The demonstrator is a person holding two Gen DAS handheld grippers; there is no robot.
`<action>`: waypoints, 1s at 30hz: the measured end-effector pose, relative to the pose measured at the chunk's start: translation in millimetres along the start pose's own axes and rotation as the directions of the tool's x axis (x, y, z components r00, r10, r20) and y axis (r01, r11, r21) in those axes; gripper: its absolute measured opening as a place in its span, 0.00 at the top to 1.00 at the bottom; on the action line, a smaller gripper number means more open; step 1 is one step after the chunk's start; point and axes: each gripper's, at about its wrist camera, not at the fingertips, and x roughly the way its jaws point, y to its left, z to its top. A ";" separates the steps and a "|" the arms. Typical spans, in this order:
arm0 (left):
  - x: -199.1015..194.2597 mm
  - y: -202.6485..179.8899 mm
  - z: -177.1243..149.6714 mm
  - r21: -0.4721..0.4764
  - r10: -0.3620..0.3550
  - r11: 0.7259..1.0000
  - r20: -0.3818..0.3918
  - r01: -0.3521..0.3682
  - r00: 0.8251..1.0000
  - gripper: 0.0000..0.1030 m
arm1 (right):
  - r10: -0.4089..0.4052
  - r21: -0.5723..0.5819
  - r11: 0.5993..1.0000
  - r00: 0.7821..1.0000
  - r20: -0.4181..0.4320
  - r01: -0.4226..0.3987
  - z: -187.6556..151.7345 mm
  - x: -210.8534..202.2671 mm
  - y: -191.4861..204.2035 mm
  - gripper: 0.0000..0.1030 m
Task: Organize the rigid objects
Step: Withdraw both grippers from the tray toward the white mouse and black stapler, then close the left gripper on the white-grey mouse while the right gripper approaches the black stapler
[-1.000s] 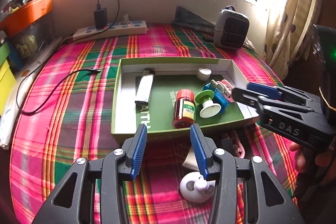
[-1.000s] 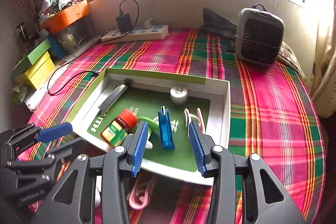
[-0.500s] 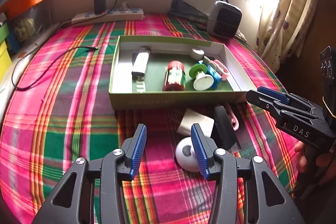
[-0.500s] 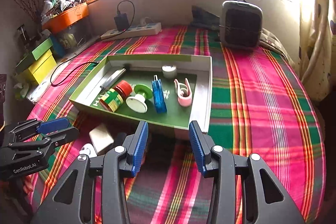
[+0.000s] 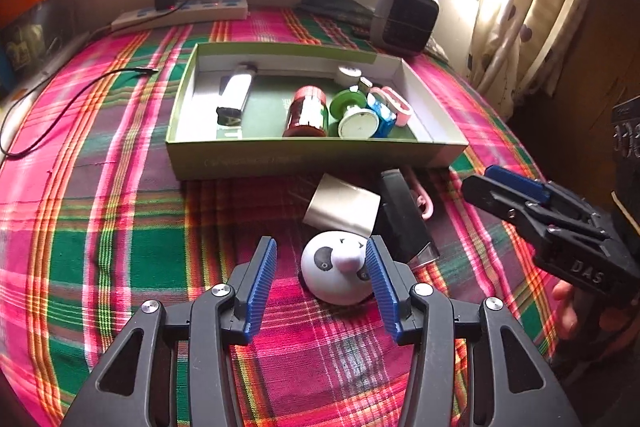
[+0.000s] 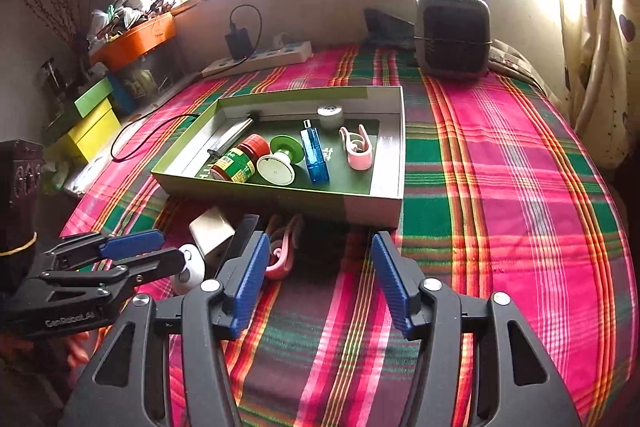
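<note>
A shallow green-rimmed box [image 5: 312, 159] on the plaid cloth holds a red-lidded jar [image 5: 306, 113], a green-and-white spool [image 5: 356, 119], a blue piece [image 6: 316, 155], a pink clip [image 6: 358, 151] and a silver tube [image 5: 236, 95]. In front of it lie a white panda ball [image 5: 336, 275], a grey flat block [image 5: 342, 207], a black bar [image 5: 404, 219] and a second pink clip [image 6: 280, 255]. My left gripper [image 5: 321, 255] straddles the panda ball with its jaws opening; the ball sits against the right pad without being squeezed. My right gripper [image 6: 320, 243] is also opening over bare cloth, beside the pink clip.
A power strip [image 5: 180, 15] with a plugged charger and a grey heater [image 5: 404, 17] stand by the back wall. A black cable [image 5: 72, 95] trails across the left of the cloth. Coloured boxes [image 6: 92, 123] are stacked off the left edge. A curtain [image 5: 520, 7] hangs on the right.
Both grippers drew back from the box toward the near side. The left one sank over the panda ball, which now lies between its wider jaws. The right jaws spread wider.
</note>
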 end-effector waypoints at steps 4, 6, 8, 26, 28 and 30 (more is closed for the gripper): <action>6.5 -3.9 -1.7 0.020 -0.006 1.000 -0.022 0.006 1.000 0.54 | -0.009 -0.001 1.000 1.000 0.000 0.009 -1.3 -1.6 0.7 0.47; 7.2 -5.1 -2.3 0.021 -0.007 1.000 -0.026 0.008 1.000 0.54 | -0.009 0.001 1.000 1.000 0.001 0.009 -2.3 -2.6 0.6 0.46; 7.0 -5.3 -2.3 0.020 -0.004 1.000 -0.024 0.005 1.000 0.54 | -0.010 0.001 1.000 1.000 0.000 0.010 -2.8 -2.7 0.8 0.46; 0.5 12.9 -5.1 -0.055 -0.005 0.998 -0.006 0.005 1.000 0.69 | -0.019 -0.024 1.000 0.999 -0.041 0.018 -11.2 4.2 15.7 0.46; -1.4 16.3 -5.8 -0.063 -0.002 0.998 0.001 0.002 1.000 0.69 | -0.015 -0.032 0.999 0.999 -0.047 0.013 -11.7 5.4 19.6 0.46; -3.3 20.0 -6.4 -0.070 0.012 0.998 0.006 -0.012 1.000 0.69 | -0.014 -0.038 0.999 0.999 -0.053 0.012 -12.8 6.8 23.9 0.47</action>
